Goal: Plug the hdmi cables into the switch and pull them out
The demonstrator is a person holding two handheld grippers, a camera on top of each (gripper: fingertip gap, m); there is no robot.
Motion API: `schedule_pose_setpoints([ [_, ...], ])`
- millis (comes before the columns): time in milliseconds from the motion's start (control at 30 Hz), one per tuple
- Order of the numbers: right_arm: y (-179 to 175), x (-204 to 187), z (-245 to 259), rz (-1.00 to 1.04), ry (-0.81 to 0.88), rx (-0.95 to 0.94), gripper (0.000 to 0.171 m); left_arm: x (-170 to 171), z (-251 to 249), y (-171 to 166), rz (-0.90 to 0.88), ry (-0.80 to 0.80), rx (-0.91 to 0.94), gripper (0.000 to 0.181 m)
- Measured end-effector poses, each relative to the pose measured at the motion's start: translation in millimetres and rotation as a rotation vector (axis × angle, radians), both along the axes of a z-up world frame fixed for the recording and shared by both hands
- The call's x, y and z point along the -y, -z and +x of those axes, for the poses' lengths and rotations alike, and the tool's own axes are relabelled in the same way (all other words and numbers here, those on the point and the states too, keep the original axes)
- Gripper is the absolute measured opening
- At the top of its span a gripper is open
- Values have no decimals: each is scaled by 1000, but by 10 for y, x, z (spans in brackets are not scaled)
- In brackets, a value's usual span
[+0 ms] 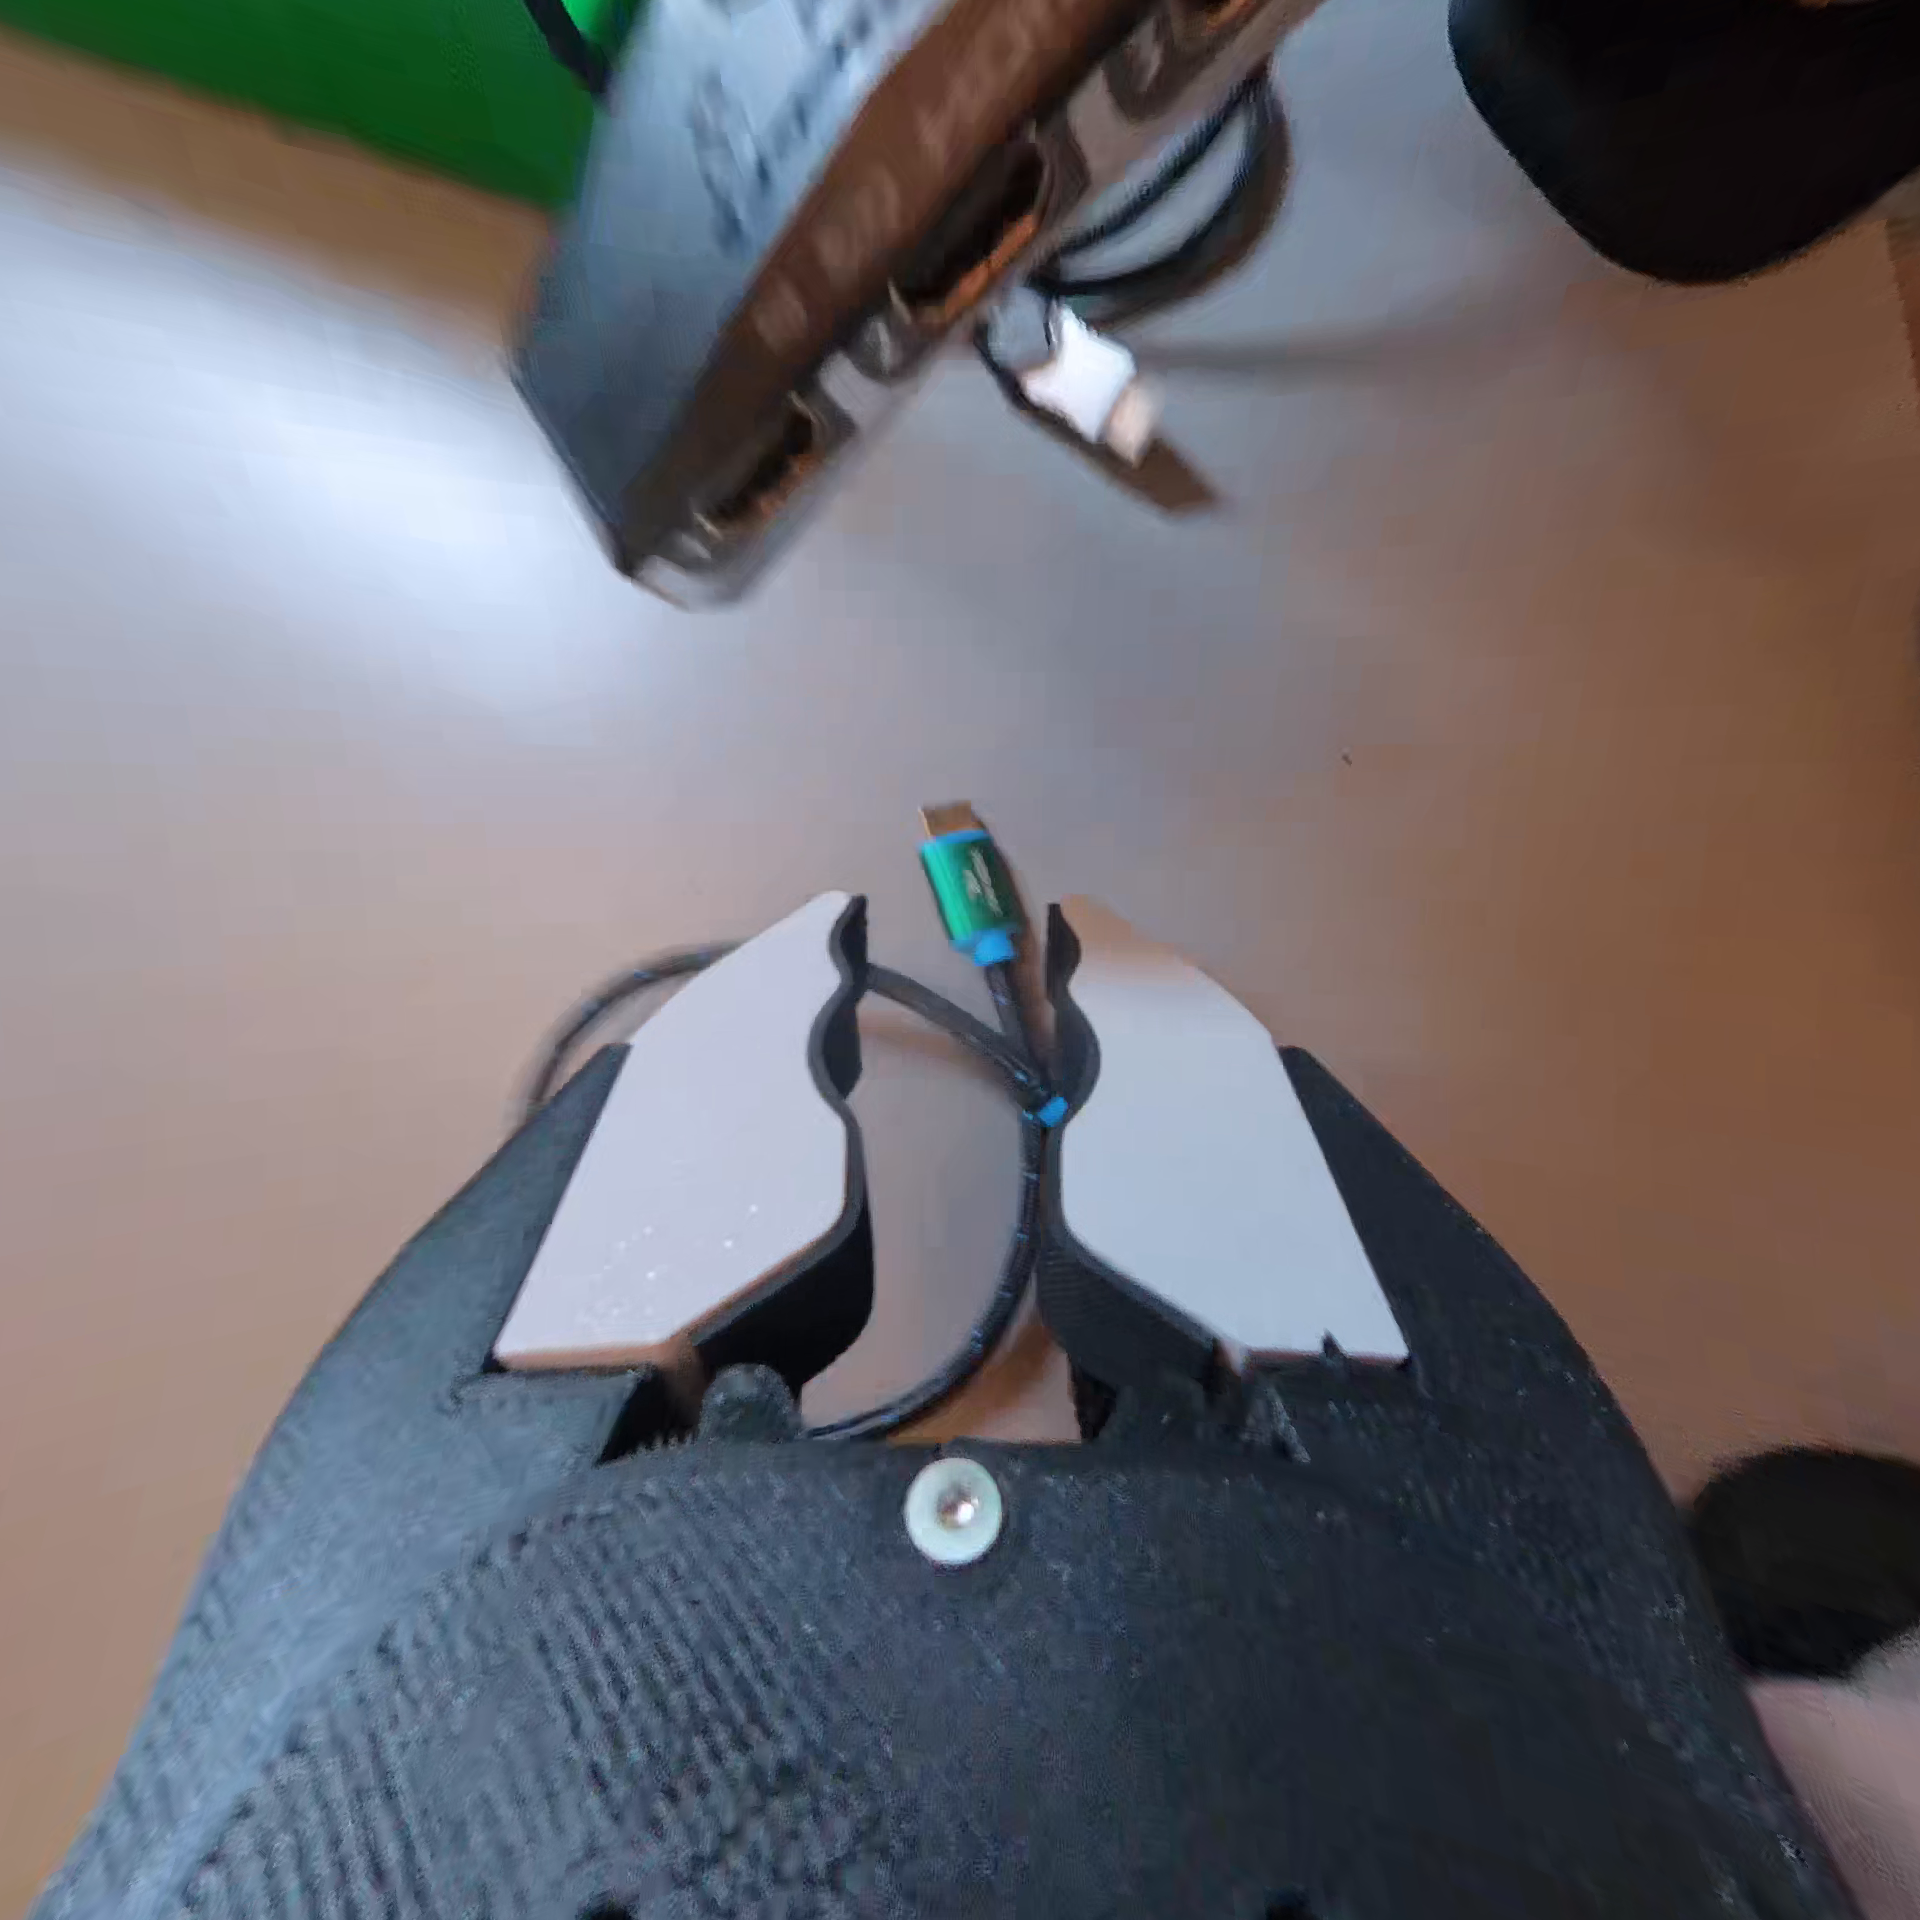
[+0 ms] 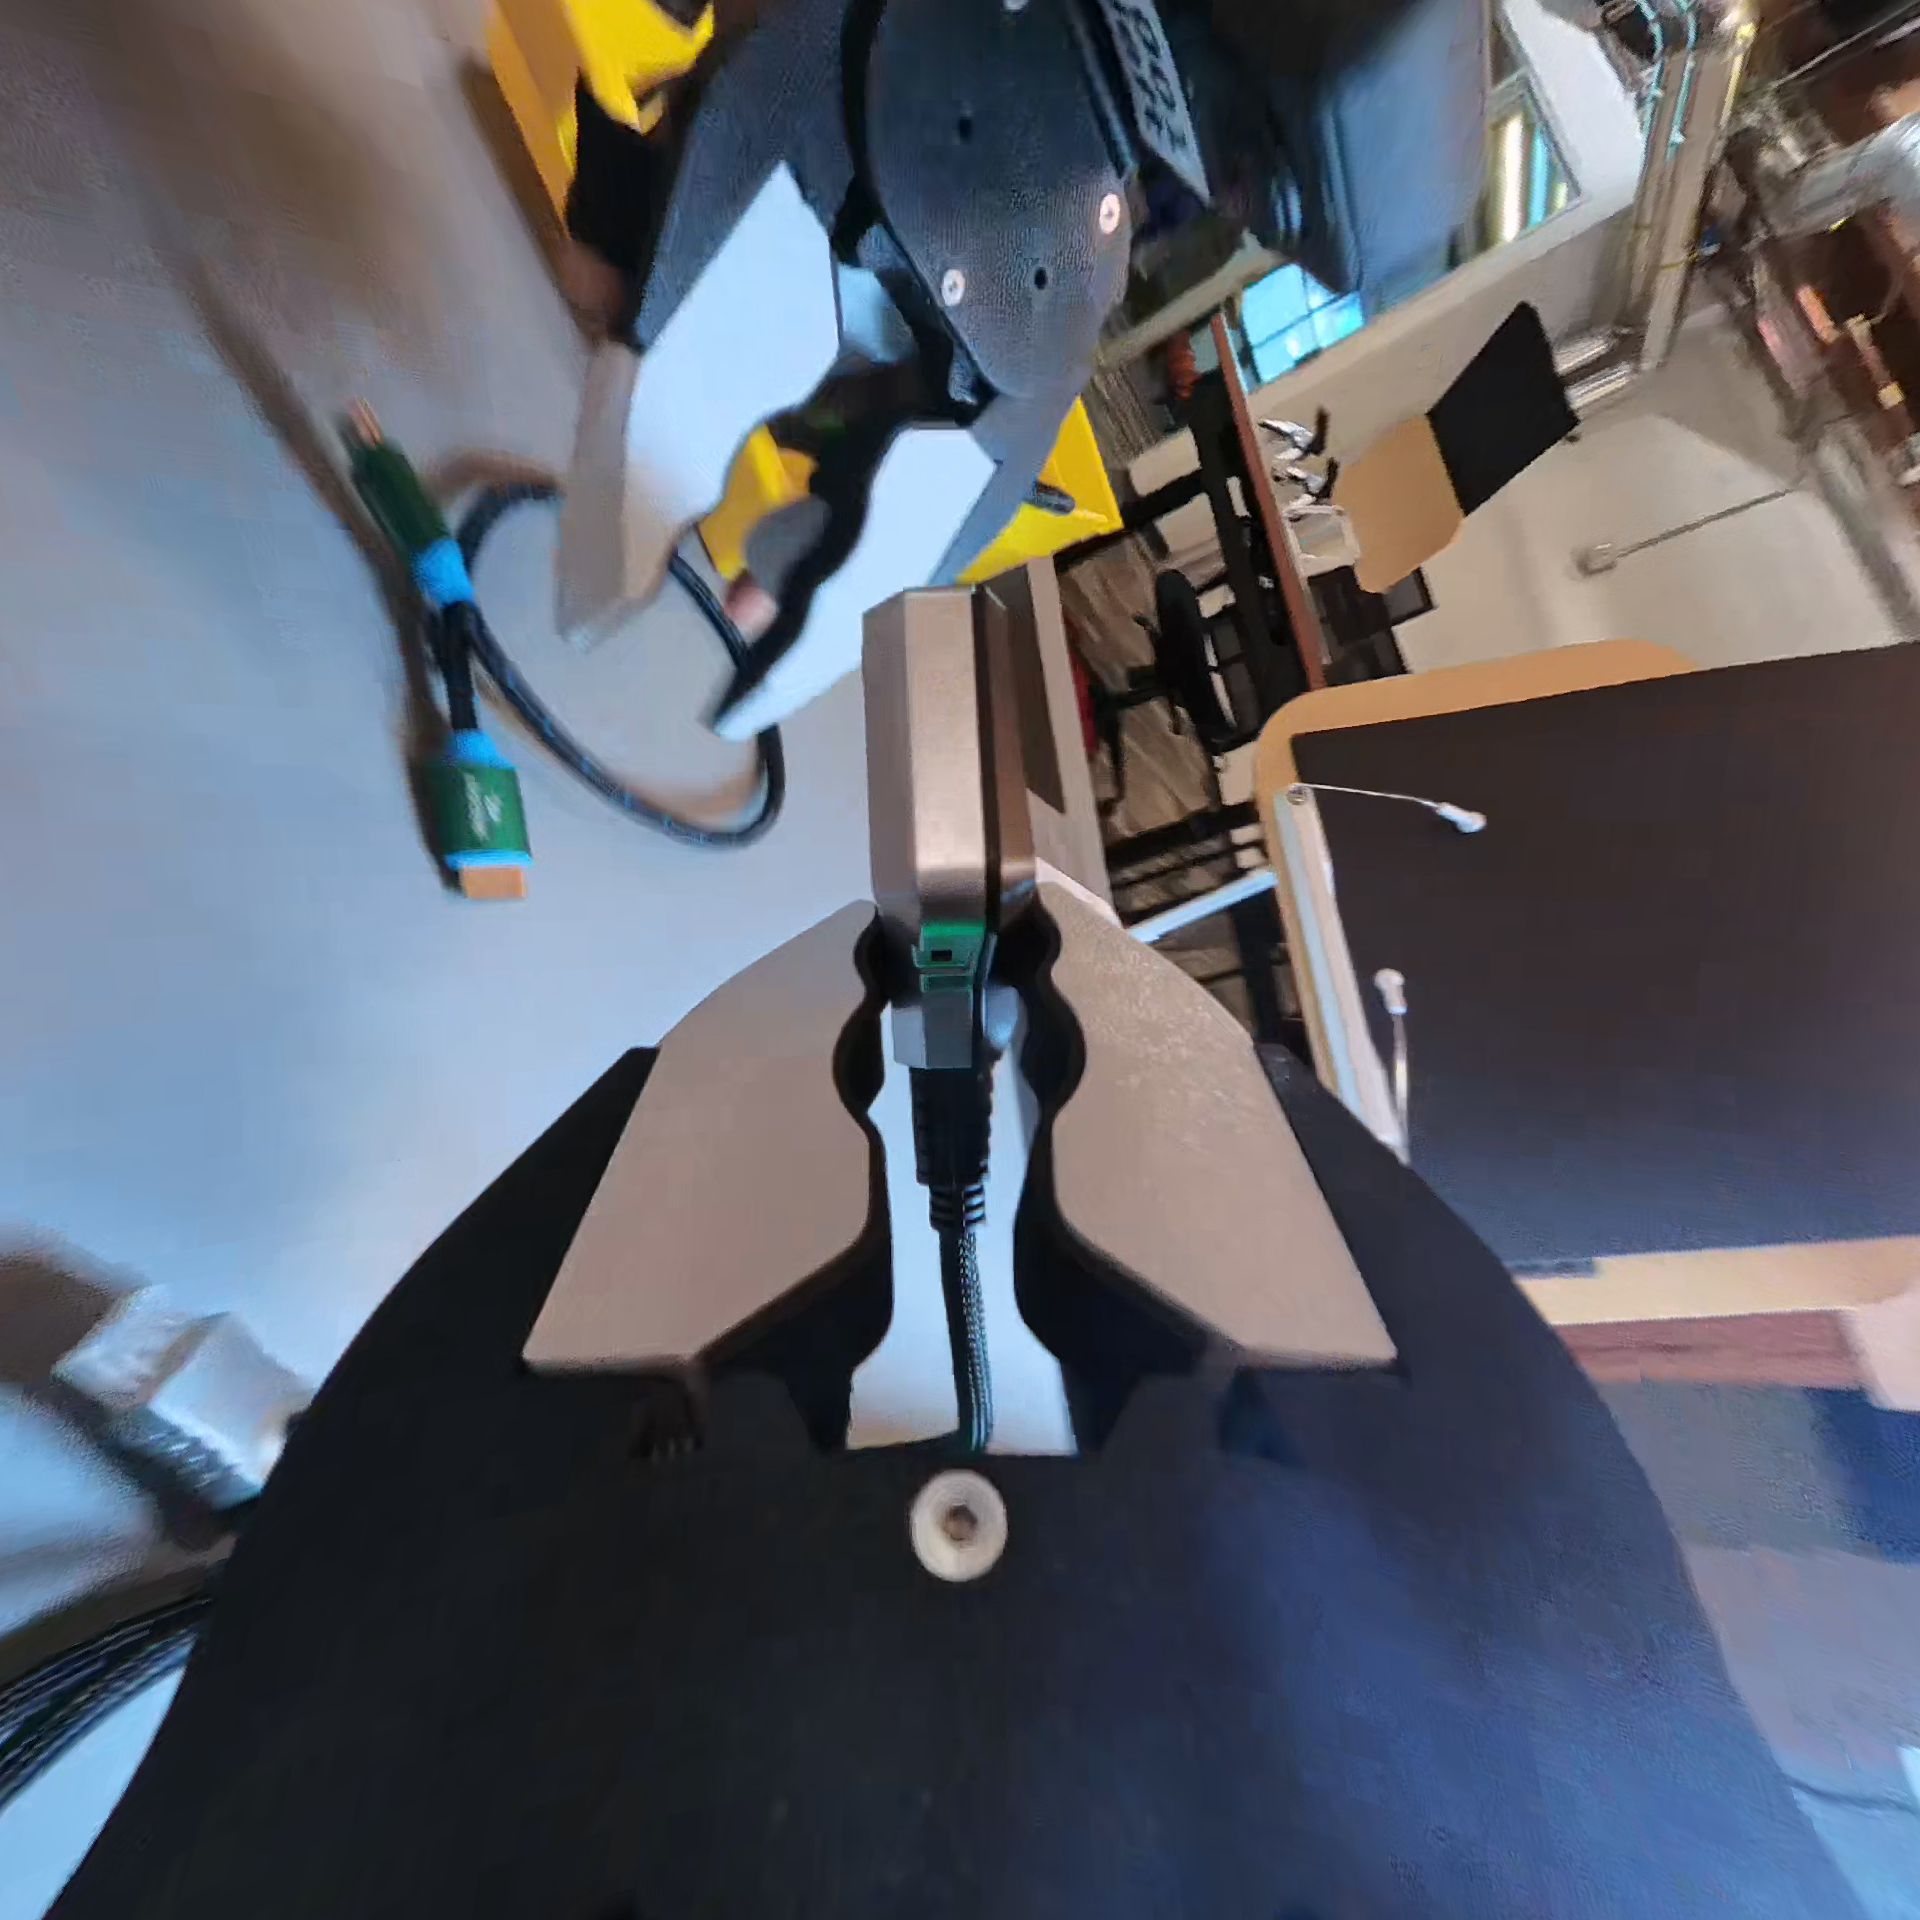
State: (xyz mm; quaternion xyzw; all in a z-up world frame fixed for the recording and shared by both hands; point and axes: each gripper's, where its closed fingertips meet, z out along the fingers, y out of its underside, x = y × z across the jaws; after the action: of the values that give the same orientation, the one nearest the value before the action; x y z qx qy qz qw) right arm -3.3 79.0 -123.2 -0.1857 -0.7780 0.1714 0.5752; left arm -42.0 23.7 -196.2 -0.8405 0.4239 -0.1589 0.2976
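Observation:
My left gripper [image 1: 956, 925] is open and hovers low over the table. A green HDMI plug [image 1: 971, 891] on a black braided cable [image 1: 1013, 1226] lies on the table between and just beyond its fingertips, untouched. My right gripper [image 2: 956, 925] is shut on the near end of the grey switch [image 2: 935, 748] and holds it in the air. A black cable with a grey-and-green plug [image 2: 940, 997] sits in that end. In the left wrist view the switch [image 1: 727, 343] hangs blurred above, ports facing me. In the right wrist view, the left gripper [image 2: 665, 675] is over the cable loop [image 2: 665, 790].
Two green plugs [image 2: 478, 810] [image 2: 390, 488] of the HDMI cable lie on the pale table [image 2: 208, 1039]. A white connector [image 1: 1081, 384] dangles beside the switch. A grey block [image 2: 166, 1392] sits at lower left. Yellow gear [image 2: 540, 83] and dark desks [image 2: 1610, 935] stand beyond. Some 10 cm of space lies between my two pairs of fingers.

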Motion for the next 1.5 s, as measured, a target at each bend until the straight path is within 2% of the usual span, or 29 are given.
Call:
schedule_pose_setpoints([
  [100, -181, 111, 84, -247, -70, 30, 23, -193, 77, -393, 289, 5, -36, 41],
  [233, -331, 295, 203, -573, -166, 155, 23, -246, 416, -844, 550, 63, -9, 43],
  [300, -338, 405, 237, -676, -196, 230, 22, -189, 605, -963, 604, 119, 54, 24],
  [367, -406, 476, 265, -711, -223, 230, 22, -126, 671, -1029, 603, 152, 136, 25],
  [433, -544, 599, 292, -730, -281, 193, 25, -35, 725, -1200, 608, 190, 313, 21],
  [567, -709, 673, 284, -706, -310, 112, 25, 63, 727, -1427, 645, 227, 542, 21],
  [767, -508, 640, 146, -621, -242, 137, 35, 81, 716, -1638, 656, 212, 778, 21],
  [833, -483, 662, 91, -597, -233, 127, 23, 66, 724, -1636, 664, 205, 787, 22],
  [967, -423, 556, 67, -594, -151, 183, 17, 17, 668, -1564, 689, 186, 695, 22],
  [1033, -372, 436, 60, -614, -81, 216, 13, -60, 600, -1442, 685, 147, 553, 22],
  [1100, -246, 327, 64, -675, 34, 324, 13, -146, 492, -1345, 695, 90, 411, 23],
  [1200, -154, 337, 81, -781, 111, 423, 13, -222, 402, -1226, 690, 44, 245, 30],
  [1300, -235, 457, 123, -853, 32, 440, 13, -129, 442, -1259, 616, 84, 340, 27],
  [1500, -518, 608, 111, -844, -179, 261, 17, 29, 503, -1499, 551, 176, 812, 20],
])
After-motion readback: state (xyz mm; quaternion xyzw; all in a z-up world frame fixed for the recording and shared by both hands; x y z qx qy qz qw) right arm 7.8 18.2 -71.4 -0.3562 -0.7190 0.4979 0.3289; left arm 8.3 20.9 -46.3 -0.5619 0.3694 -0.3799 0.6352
